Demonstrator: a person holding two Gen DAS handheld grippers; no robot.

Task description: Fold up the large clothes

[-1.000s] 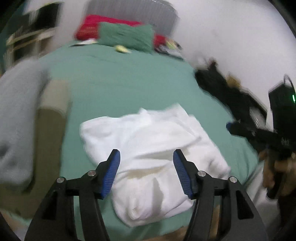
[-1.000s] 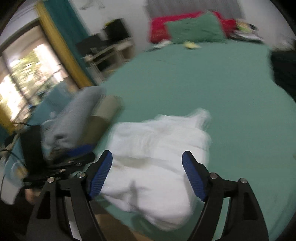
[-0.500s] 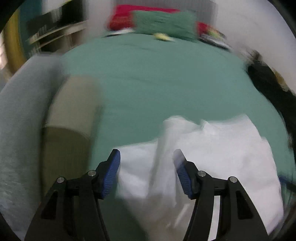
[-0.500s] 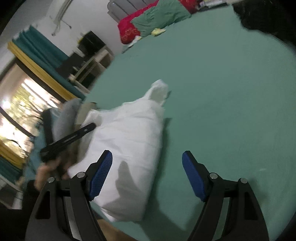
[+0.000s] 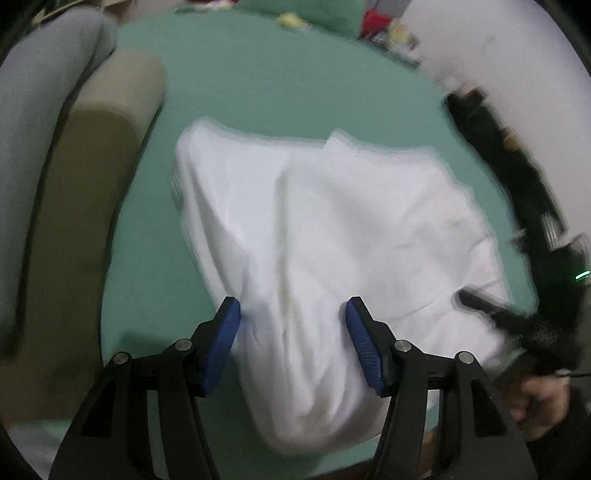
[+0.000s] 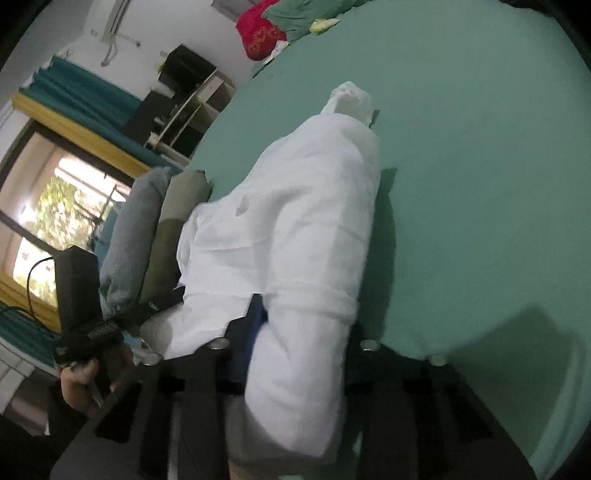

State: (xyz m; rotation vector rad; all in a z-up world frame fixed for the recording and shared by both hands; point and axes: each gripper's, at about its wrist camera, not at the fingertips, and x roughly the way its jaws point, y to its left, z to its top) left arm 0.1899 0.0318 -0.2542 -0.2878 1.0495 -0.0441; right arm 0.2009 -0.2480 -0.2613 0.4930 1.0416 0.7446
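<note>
A white garment (image 5: 332,229), folded into a thick bundle, lies at the near edge of the green bed (image 5: 280,85). My left gripper (image 5: 293,325) is open and low over the bundle's near left part, with white cloth lying between its blue pads (image 5: 225,332). My right gripper (image 6: 306,317) is at the bundle's near right end (image 6: 303,258). Its jaws are closing, and a thick roll of the cloth bulges up between them and hides the right pad. In the left wrist view that right gripper (image 5: 484,304) pokes into the cloth's right edge, held by a hand (image 5: 535,398).
A stack of folded grey (image 5: 33,122) and olive-beige clothes (image 5: 96,192) lies left of the bundle. Dark clothes (image 5: 517,173) are piled along the bed's right side by the wall. Red (image 6: 258,29) and green pillows sit at the head; shelves (image 6: 184,107) and a window (image 6: 55,210) stand beyond.
Both grippers have come down onto the white bundle. The right jaws, wide apart before, have narrowed around its near right end. The left jaws keep the same width.
</note>
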